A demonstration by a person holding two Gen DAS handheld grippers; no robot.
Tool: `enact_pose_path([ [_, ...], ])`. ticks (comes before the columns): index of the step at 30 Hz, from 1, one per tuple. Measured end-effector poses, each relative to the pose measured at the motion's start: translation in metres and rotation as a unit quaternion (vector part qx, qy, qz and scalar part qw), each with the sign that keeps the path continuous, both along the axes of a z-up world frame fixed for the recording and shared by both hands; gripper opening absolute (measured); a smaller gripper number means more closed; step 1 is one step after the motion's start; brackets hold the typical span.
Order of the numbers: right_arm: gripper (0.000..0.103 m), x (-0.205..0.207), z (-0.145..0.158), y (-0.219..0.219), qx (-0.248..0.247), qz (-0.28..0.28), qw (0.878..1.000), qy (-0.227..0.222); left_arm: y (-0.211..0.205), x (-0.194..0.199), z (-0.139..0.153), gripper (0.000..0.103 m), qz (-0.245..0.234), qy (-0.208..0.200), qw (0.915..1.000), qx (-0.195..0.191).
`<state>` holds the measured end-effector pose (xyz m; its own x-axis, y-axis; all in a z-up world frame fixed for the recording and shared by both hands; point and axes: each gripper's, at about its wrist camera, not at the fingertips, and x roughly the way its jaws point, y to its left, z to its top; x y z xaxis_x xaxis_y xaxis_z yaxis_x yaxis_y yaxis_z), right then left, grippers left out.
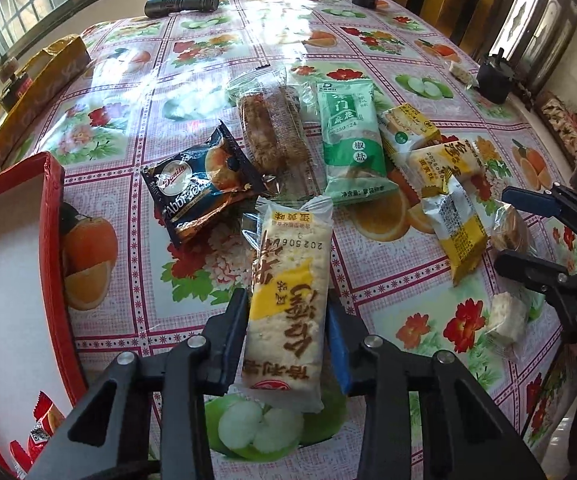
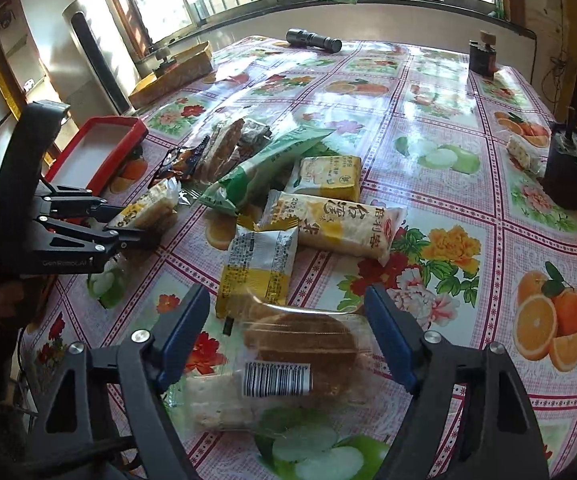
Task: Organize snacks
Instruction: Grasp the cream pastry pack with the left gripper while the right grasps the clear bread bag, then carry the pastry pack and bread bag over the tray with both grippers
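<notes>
Sunlit table under a fruit-print oilcloth [image 1: 408, 292]. Left gripper [image 1: 286, 320] clamping the long yellow-and-white rice cracker bar [image 1: 288, 300], pads pressing its sides. Right gripper [image 2: 288, 336] standing wide, straddling the clear-wrapped round cake [image 2: 300, 344], not pressing it. Lying beyond: green packet [image 1: 350, 140], dark cookie packet [image 1: 200, 184]. Sitting at left: red tray [image 1: 54, 216].

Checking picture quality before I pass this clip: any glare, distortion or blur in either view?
Left wrist view: window glare washes out the far tablecloth near the flashlight; fisheye bends the table edges; the rice cracker pack in the left gripper is sharp. Right wrist view: bright windows, glare streaks mid-table, dark corners; the clear-wrapped cake reads clearly.
</notes>
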<state>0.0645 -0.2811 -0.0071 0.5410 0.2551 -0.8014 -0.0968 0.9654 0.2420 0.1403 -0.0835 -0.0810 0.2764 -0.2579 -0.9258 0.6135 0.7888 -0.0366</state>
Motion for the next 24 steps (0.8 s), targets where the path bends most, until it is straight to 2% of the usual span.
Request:
enact_pose_path([
  [5, 0.08, -0.001, -0.002, 0.002, -0.021, 0.019, 1.0, 0.008, 0.013, -0.005, 0.007, 0.033, 0.02, 0.008, 0.9994, -0.026],
  [9, 0.087, -0.004, -0.003, -0.002, -0.028, -0.004, 0.999, 0.014, 0.024, -0.01, 0.01, 0.032, 0.037, 0.012, 0.9984, -0.041],
  [13, 0.087, -0.004, -0.013, -0.001, -0.038, -0.022, 0.998, 0.037, 0.032, -0.017, 0.013, 0.032, 0.049, 0.012, 0.9974, -0.052],
  [16, 0.079, -0.01, -0.013, 0.0, -0.046, -0.031, 0.998, 0.024, 0.038, -0.023, 0.017, 0.032, 0.059, 0.013, 0.9964, -0.06],
  [18, 0.062, -0.013, -0.01, -0.003, -0.026, -0.039, 0.999, 0.02, 0.04, -0.027, 0.019, 0.032, 0.064, 0.015, 0.9957, -0.065],
  [21, 0.055, -0.02, -0.008, -0.005, -0.016, -0.052, 0.998, 0.017, 0.043, -0.036, 0.023, 0.032, 0.073, 0.012, 0.9949, -0.069],
  [24, 0.053, -0.03, -0.003, -0.005, 0.003, -0.067, 0.998, 0.005, 0.04, -0.044, 0.023, 0.032, 0.08, 0.007, 0.9944, -0.068],
])
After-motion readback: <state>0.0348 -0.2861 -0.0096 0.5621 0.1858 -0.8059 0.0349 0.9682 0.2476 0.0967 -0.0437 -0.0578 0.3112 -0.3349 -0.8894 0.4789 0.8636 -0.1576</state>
